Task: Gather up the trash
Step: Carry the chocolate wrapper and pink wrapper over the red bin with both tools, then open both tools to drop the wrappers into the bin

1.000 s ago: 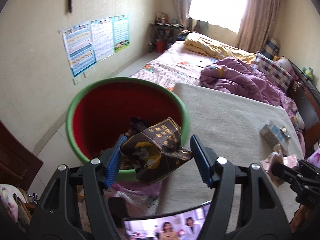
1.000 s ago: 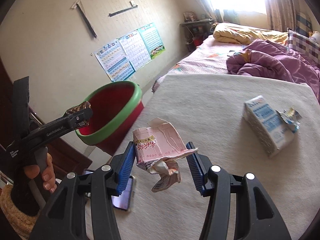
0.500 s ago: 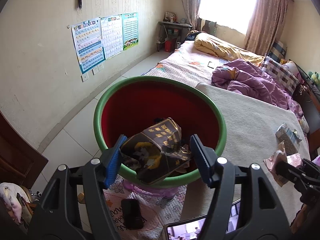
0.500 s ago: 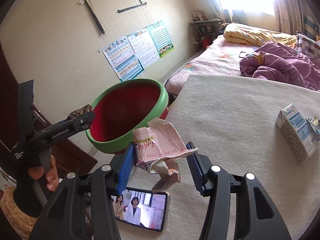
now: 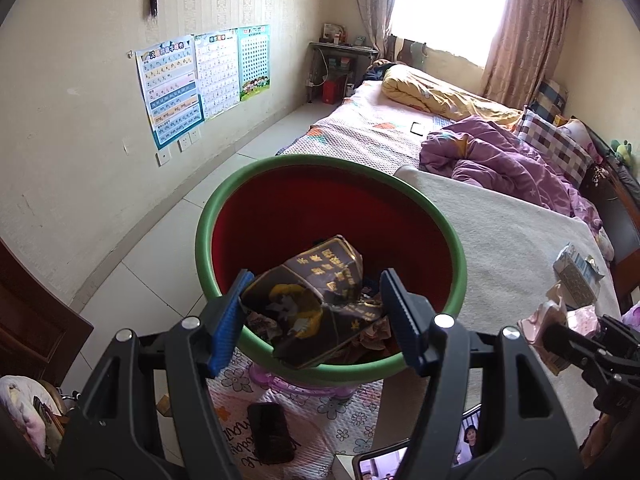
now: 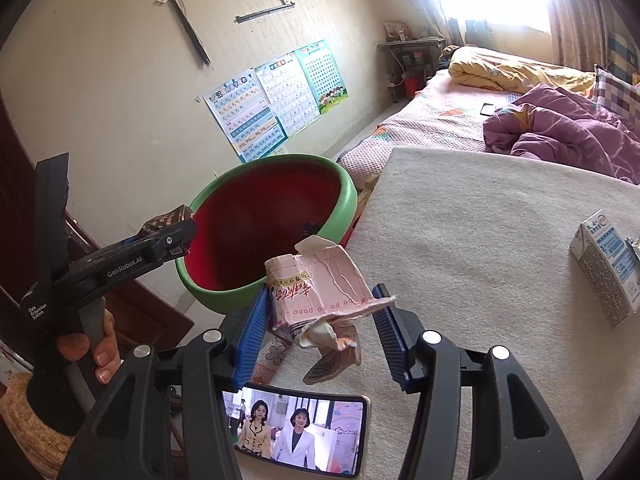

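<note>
Both hand-held grippers have swung toward the red bin [image 5: 332,208]: left hand-held gripper [image 5: 314,312] pinches a dark crumpled carton [image 5: 308,300] over it; right hand-held gripper [image 6: 320,320] pinches a light, soft pink carton [image 6: 320,288] near its rim.

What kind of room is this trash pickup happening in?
Most likely a lived-in home bedroom, perhaps one a child uses: a bed with a rumpled purple quilt and checked pillow, learning charts taped to the wall, and a curtained window.

Crumpled dark carton [image 5: 316,304] over red green-rimmed bin [image 5: 256,184], crushed pink carton [image 6: 320,292] beside it
</note>
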